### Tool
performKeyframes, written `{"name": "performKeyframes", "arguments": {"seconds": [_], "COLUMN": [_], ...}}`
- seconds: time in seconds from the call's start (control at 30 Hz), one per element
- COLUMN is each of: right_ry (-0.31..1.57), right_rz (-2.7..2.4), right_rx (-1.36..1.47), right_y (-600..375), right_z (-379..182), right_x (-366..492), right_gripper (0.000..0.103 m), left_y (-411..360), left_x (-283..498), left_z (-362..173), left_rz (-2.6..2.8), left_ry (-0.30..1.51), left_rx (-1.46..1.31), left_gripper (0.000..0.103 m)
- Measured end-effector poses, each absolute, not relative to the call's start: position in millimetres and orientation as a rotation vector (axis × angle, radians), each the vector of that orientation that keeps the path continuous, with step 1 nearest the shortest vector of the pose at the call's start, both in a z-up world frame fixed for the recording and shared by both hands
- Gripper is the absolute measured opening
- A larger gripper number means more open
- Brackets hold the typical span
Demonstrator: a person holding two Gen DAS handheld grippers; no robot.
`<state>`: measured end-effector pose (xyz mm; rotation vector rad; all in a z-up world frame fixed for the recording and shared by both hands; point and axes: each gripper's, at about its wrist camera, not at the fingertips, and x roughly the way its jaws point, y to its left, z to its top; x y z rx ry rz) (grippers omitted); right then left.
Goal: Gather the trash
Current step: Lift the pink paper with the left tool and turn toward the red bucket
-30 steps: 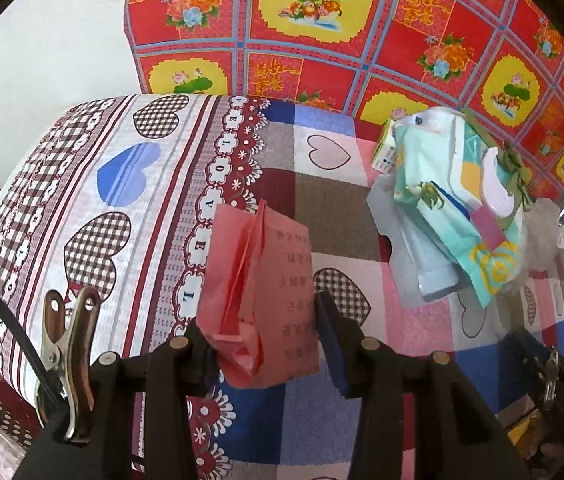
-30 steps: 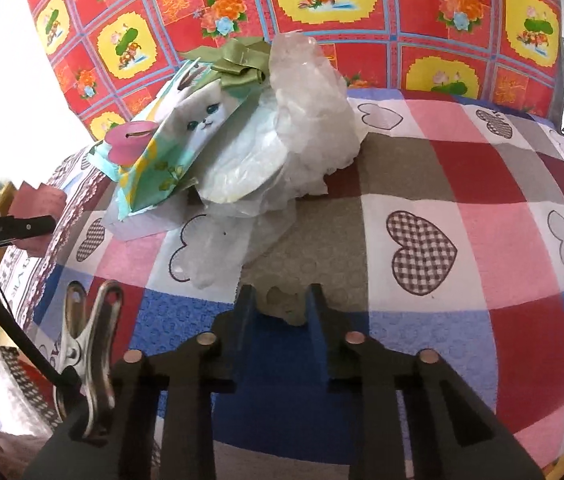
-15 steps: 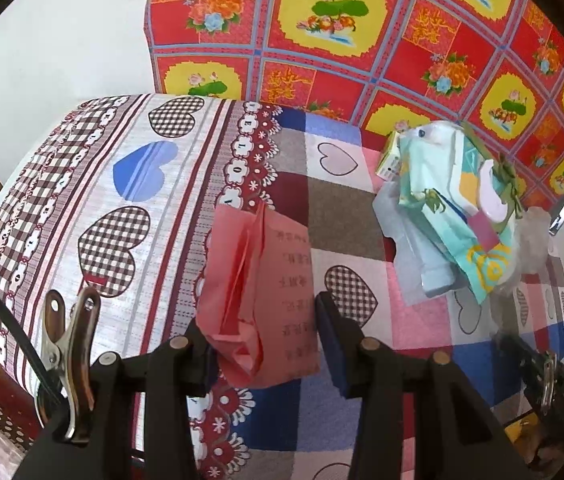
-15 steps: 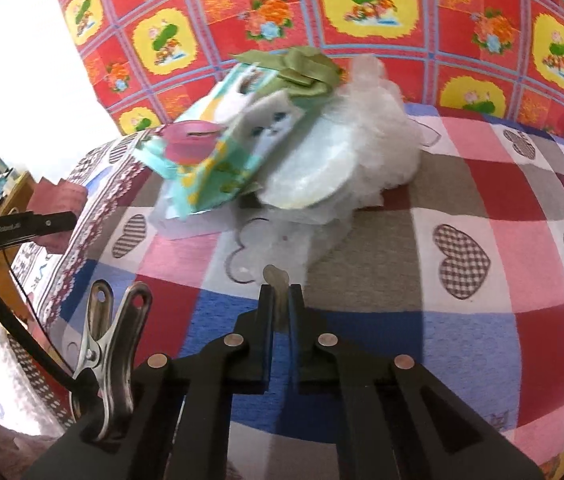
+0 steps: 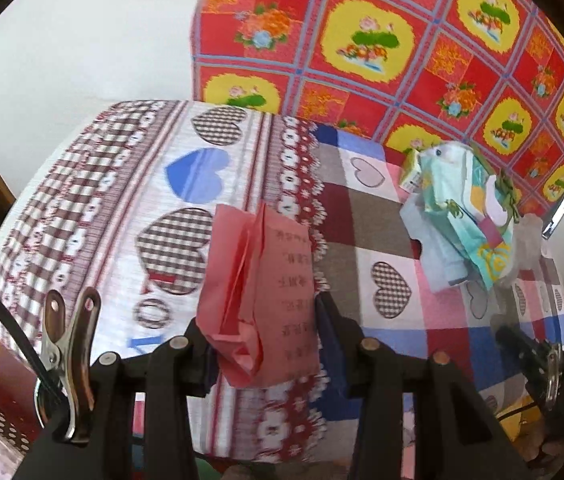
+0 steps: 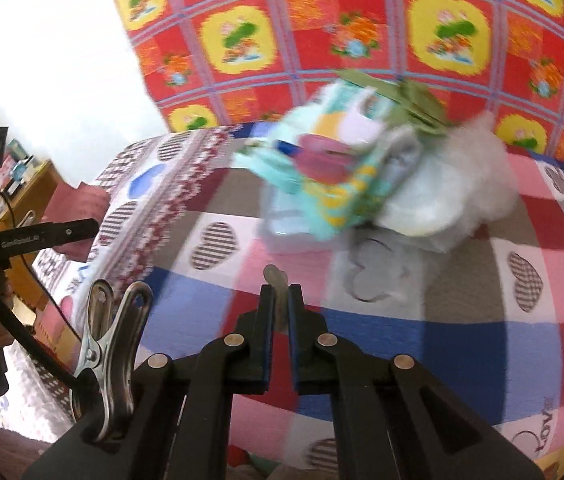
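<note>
behind the bed hangs one red floral cloth (image 5: 402, 40); one heart-patterned bedspread (image 5: 186, 176) fills both frames. left gripper (image 5: 264, 320) at lower centre pinches one folded pink paper (image 5: 262, 296). right gripper (image 6: 280, 304), nearly pressed together, nips one small pale scrap (image 6: 276, 276). one trash heap (image 6: 382, 176) lies at upper right, well apart.

Heart-patterned patchwork bedcover (image 5: 366, 216), heap of wrappers and clear plastic (image 5: 466, 216) lying on it
</note>
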<state>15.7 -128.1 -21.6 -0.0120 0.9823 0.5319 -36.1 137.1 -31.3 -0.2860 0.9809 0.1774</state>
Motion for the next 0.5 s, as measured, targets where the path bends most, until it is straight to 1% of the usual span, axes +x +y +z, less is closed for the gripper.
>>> {"name": "performKeyframes", "arguments": {"seconds": [0.5], "right_ry": [0.936], "right_rz": [0.605], "right_rx": [-0.079], "right_y": [-35], "right_z": [13], "right_x": [-16], "right_gripper": [0.007], "left_y": [215], "left_x": [-100], "left_z": [-3], "left_rz": [0.219], "left_ry": [0.932], "left_rx": [-0.324], "left_gripper": [0.044]}}
